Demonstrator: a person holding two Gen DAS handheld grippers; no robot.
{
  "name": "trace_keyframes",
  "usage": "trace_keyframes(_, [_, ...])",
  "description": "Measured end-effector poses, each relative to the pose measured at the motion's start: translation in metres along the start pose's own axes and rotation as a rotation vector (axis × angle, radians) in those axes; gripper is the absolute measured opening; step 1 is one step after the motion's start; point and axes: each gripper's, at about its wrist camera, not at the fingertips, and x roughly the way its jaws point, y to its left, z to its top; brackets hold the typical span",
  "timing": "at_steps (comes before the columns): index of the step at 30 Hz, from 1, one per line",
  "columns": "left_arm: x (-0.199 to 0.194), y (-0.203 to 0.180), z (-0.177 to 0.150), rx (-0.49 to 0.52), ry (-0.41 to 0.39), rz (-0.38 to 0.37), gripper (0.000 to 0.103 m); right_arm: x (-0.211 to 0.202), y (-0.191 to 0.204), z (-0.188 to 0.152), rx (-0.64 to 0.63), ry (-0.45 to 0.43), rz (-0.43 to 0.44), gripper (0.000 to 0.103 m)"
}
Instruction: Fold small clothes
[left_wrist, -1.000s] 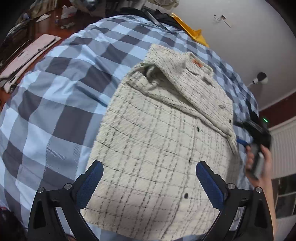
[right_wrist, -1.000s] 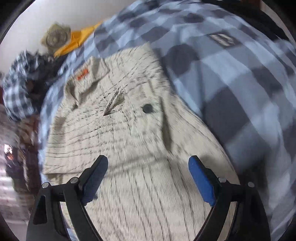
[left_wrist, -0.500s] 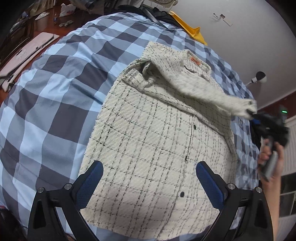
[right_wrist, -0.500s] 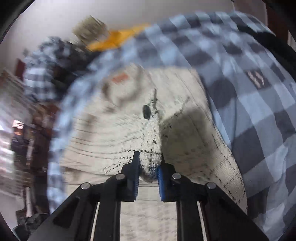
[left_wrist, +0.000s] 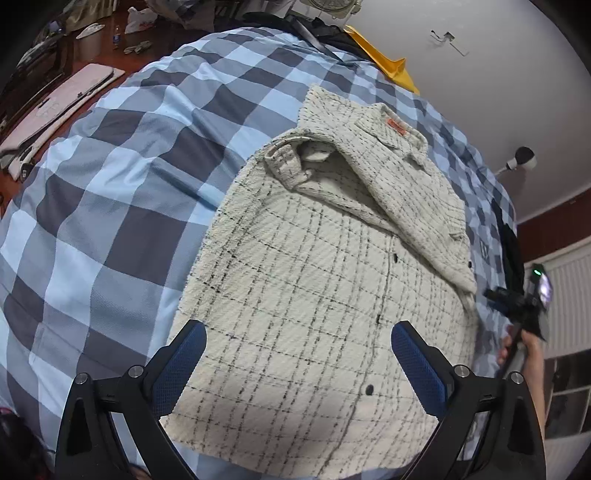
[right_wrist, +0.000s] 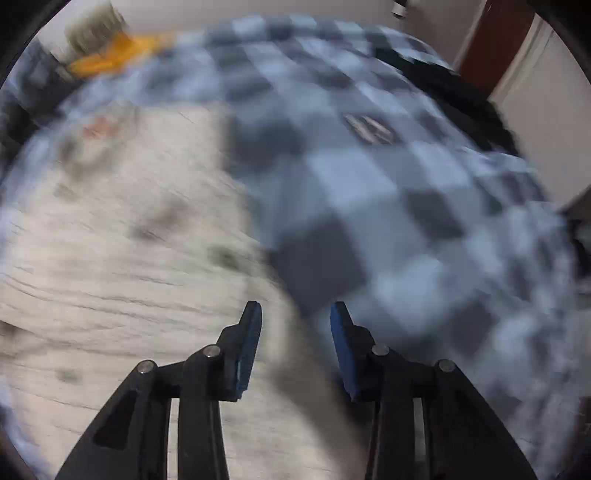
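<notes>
Blue-padded left gripper (left_wrist: 295, 354), jaws wide apart and empty, hovers over the near hem of a cream plaid shirt (left_wrist: 314, 288) lying on a blue checked bedspread (left_wrist: 110, 192). Right gripper (right_wrist: 295, 332), jaws partly apart and empty, sits off the shirt's right edge. Both sleeves lie folded across the chest; judged early-stage, with body folds remaining.

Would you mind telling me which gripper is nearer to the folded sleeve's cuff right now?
Right. The right gripper sits open just beside the sleeve cuff at the shirt's edge, while the left gripper hovers open over the shirt's hem, farther away.
</notes>
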Motion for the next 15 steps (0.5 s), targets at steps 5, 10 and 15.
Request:
trace_keyframes(5, [0.003, -0.003, 0.002, 0.037, -0.040, 0.072, 0.101, -0.079, -0.013, -0.054, 0.185, -0.060, 0.204, 0.081])
trace_keyframes(10, [0.005, -0.015, 0.019, 0.110, -0.122, 0.169, 0.101, -0.086, 0.029, -0.096, 0.168, -0.082, 0.453, 0.092])
trace_keyframes(15, [0.028, -0.056, 0.088, 0.193, -0.181, 0.163, 0.101, -0.043, 0.072, -0.085, 0.040, 0.083, 0.457, 0.092])
